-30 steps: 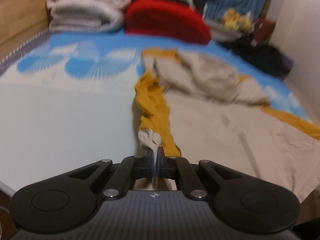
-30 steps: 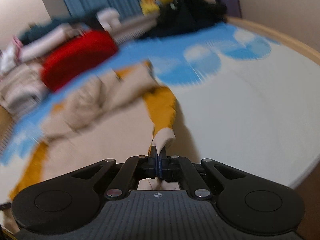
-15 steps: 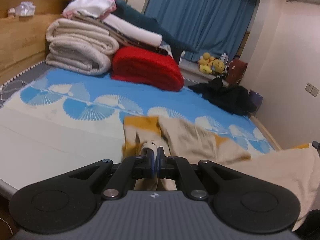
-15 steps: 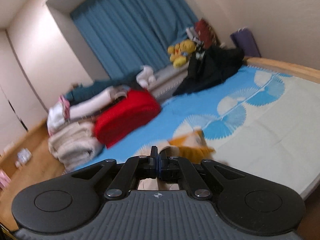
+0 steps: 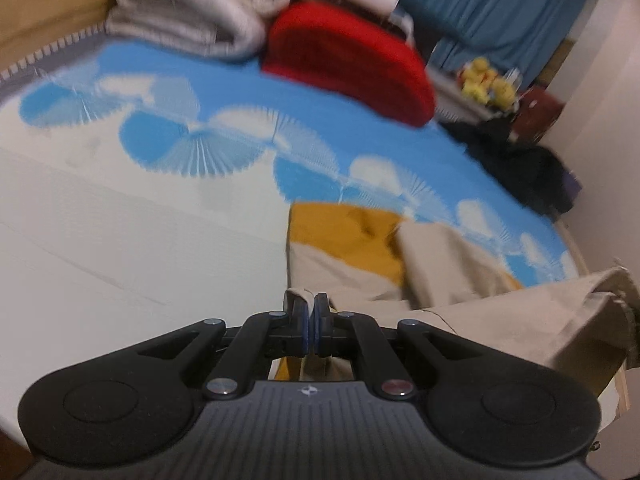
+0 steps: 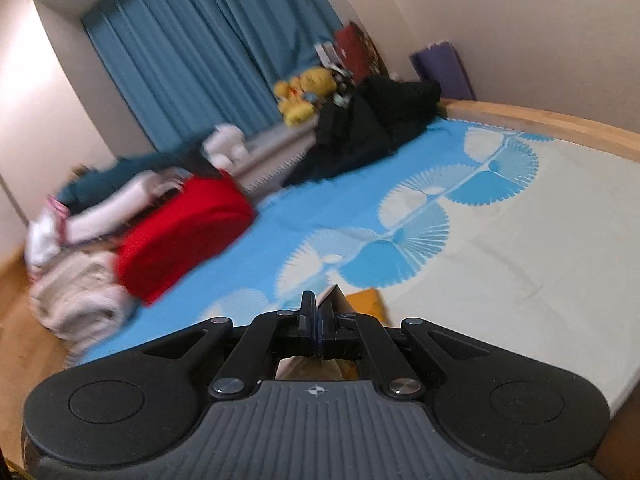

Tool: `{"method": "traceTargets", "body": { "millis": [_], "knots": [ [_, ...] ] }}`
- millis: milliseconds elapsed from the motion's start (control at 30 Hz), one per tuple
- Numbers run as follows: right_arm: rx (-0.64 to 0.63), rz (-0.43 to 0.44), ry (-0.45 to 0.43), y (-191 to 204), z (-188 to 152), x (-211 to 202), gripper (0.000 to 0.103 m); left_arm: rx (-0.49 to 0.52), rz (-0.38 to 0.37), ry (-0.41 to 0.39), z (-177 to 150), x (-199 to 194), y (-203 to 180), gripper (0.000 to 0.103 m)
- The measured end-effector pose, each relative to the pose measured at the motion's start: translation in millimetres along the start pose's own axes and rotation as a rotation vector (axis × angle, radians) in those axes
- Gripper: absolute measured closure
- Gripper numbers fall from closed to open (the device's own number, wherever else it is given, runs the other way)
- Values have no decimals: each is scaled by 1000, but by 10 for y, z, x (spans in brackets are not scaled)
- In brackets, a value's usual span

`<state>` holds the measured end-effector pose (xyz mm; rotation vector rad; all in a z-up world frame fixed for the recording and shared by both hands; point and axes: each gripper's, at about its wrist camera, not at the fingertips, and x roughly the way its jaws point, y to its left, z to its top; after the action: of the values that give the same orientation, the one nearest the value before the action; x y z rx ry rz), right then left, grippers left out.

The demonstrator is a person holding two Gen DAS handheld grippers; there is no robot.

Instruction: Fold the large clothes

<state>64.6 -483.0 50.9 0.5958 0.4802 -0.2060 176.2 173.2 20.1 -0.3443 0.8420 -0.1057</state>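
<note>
A large beige garment with mustard-yellow parts [image 5: 472, 300] lies on the bed and is lifted at its near edge. My left gripper [image 5: 311, 304] is shut on a beige edge of it, cloth pinched between the blue pads. My right gripper [image 6: 319, 308] is shut on another edge of the same garment; a beige tip sticks up beside the fingers and a mustard patch [image 6: 366, 300] shows just beyond. The far right part of the garment in the left wrist view hangs raised.
The bed sheet [image 5: 120, 240] is white with blue fan prints. A red cushion [image 5: 352, 60] and stacked blankets [image 5: 192, 12] lie at the head. Dark clothes [image 6: 368, 132] and yellow plush toys [image 6: 304, 92] sit by the blue curtain. A wooden bed rail [image 6: 540, 120] edges the mattress.
Both grippers stay shut on the garment. They lifted it up off the bed; now the left view tilts back down towards the sheet, and the cloth lies closer to the grippers.
</note>
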Motion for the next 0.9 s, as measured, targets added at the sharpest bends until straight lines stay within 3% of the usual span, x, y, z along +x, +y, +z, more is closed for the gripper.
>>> {"method": "traceTargets", "body": {
  "millis": [67, 133, 233, 367, 433, 533, 700, 800, 900],
  "knots": [
    [-38, -46, 37, -4, -63, 388, 103, -6, 2, 20, 10, 267, 94, 98],
    [-46, -78, 80, -25, -166, 709, 103, -78, 16, 81, -29, 491, 238, 95],
    [-84, -109, 109, -1, -310, 961, 103, -236, -13, 109, 32, 639, 429, 94],
    [-68, -110, 128, -23, -270, 1096, 96, -304, -10, 106, 93, 649, 539, 87],
    [-28, -121, 96, -89, -216, 1057, 87, -329, 42, 56, 125, 543, 596, 61],
    [20, -109, 37, -231, -131, 949, 74, -355, 58, -24, 159, 330, 736, 54],
    [-10, -97, 101, -430, -210, 924, 60, -240, 56, 54, 120, 372, 692, 52],
    [-18, -84, 153, -536, -308, 995, 45, -136, 44, 86, 48, 452, 523, 38],
    [-21, -88, 227, -596, -406, 1154, 44, -81, 56, 99, -26, 571, 372, 36]
  ]
}}
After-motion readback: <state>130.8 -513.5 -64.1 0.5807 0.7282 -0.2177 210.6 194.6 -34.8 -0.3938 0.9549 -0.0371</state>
